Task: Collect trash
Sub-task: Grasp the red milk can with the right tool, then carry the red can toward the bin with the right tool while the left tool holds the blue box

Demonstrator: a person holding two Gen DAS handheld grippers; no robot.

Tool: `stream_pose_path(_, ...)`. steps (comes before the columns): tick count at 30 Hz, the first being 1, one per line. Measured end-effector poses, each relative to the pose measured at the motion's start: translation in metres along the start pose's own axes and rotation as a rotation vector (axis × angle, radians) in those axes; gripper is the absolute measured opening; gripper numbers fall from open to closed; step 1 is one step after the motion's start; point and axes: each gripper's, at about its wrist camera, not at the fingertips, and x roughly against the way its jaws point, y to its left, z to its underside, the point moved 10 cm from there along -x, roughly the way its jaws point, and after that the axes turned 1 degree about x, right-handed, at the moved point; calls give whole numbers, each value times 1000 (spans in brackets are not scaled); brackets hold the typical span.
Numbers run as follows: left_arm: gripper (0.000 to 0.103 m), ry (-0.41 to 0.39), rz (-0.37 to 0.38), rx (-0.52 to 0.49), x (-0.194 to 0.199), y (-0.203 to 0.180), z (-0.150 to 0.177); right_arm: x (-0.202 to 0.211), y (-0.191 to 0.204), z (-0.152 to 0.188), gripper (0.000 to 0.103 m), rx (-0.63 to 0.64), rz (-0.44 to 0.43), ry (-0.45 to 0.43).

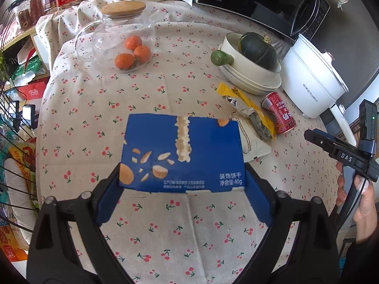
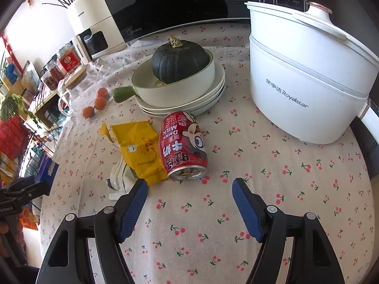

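Though broad, probably weighs next to nothing: a flat blue biscuit box (image 1: 182, 146) of thin, glossy printed card, pinched across its width by the left tool (image 1: 182, 168) and held clear above the tabletop (image 1: 189, 224). Likely hollow and easy to crush, so calls for a light squeeze on the side edges, where folded card is stiffest; apt to bow if pressed harder.

Right tool (image 2: 190, 181): spread wide, pinching nothing, hovering just short of a red milk can (image 2: 183, 142) lying on its side on the cherry-print cloth. Thin metal, smooth and round; probably empty and light, ready to roll or dent. Best taken across the barrel, pads on the curved sides, not on the ends.

Touching the can's left side, a yellow wrapper (image 2: 137, 146), crinkled and torn open; partly beneath that, a white wrapper (image 2: 118, 177), limp and flat. Both soft, flimsy and slippery by the look; best pinched at a raised fold, pads nearly together.
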Motion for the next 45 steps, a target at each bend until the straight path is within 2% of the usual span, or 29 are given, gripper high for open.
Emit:
stream_pose_path(6, 93, 2, 14, -16, -2, -8, 0, -37, 5, -5, 76, 17, -5, 27)
stream_pose_path(11, 93, 8, 23, -47, -4, -19, 1, -62, 3, -11, 76, -40, -32, 18)
stream_pose_path(12, 93, 6, 19, -55, -4, -20, 1, -64, 3, -11, 73, -45, -31, 16)
stream_pose_path(13, 93, 6, 14, -60, -5, -21, 1, -65, 2, -11, 62, -46, -26, 7)
stream_pose_path(16, 93, 12, 16, -59, -5, -20, 3, -59, -1, -8, 60, -60, -31, -10)
stream_pose_path(23, 93, 7, 50, -80, 8, -29, 13, -6, -17, 31, 59, -23, 49, 21)
stream_pose_path(34, 93, 9, 82, -192, 20, -65, 43, 98, -51, 136, 59, -27, 189, 87)
stream_pose_path(41, 93, 17, 120, -279, 26, -97, 65, 137, -60, 174, 59, -107, 235, 113)
stream_pose_path(45, 93, 31, 160, -329, 29, -122, 77, 151, -58, 187, 59, -166, 222, 112)
